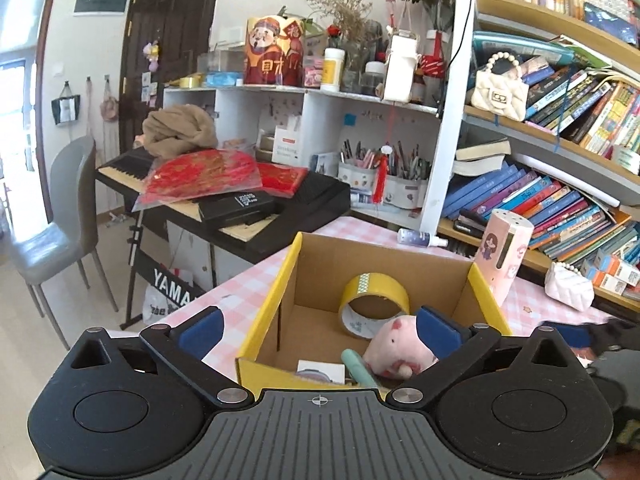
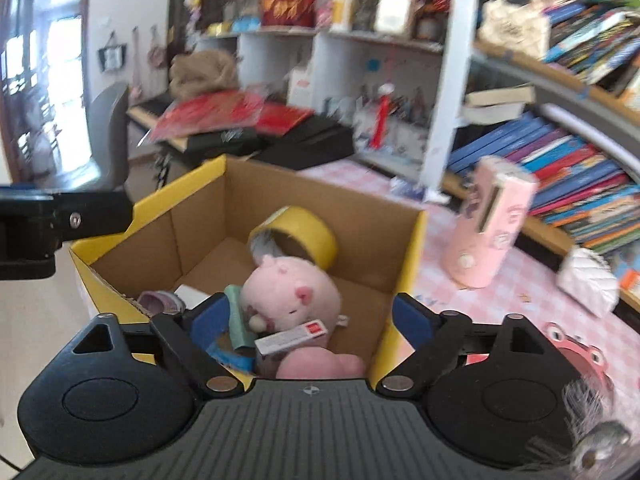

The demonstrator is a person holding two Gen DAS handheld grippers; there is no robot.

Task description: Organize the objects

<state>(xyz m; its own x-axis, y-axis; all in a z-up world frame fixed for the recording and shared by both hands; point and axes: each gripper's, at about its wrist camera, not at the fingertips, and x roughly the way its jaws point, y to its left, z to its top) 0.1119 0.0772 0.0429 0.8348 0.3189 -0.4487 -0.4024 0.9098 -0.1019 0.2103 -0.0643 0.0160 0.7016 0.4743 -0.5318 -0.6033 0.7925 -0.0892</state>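
A yellow-rimmed cardboard box (image 1: 280,280) (image 2: 408,256) stands on the pink checked table. Inside lie a yellow tape roll (image 1: 374,304) (image 2: 300,236), a pink pig plush (image 1: 396,348) (image 2: 292,292), a teal item (image 1: 358,368) (image 2: 236,320), and a small red-and-white box (image 2: 292,338) resting on the plush. My left gripper (image 1: 318,332) is open and empty, its jaws straddling the box's near left part. My right gripper (image 2: 310,326) is open and empty over the box's near right corner. The left gripper's body shows at the left edge of the right wrist view (image 2: 48,224).
A pink cylindrical holder (image 1: 504,256) (image 2: 488,228) and a white quilted pouch (image 1: 568,286) (image 2: 588,280) stand right of the box. A pink frog-faced object (image 2: 580,360) lies by my right gripper. A spray bottle (image 1: 420,237), a bookshelf, a keyboard and a grey chair (image 1: 60,220) are behind.
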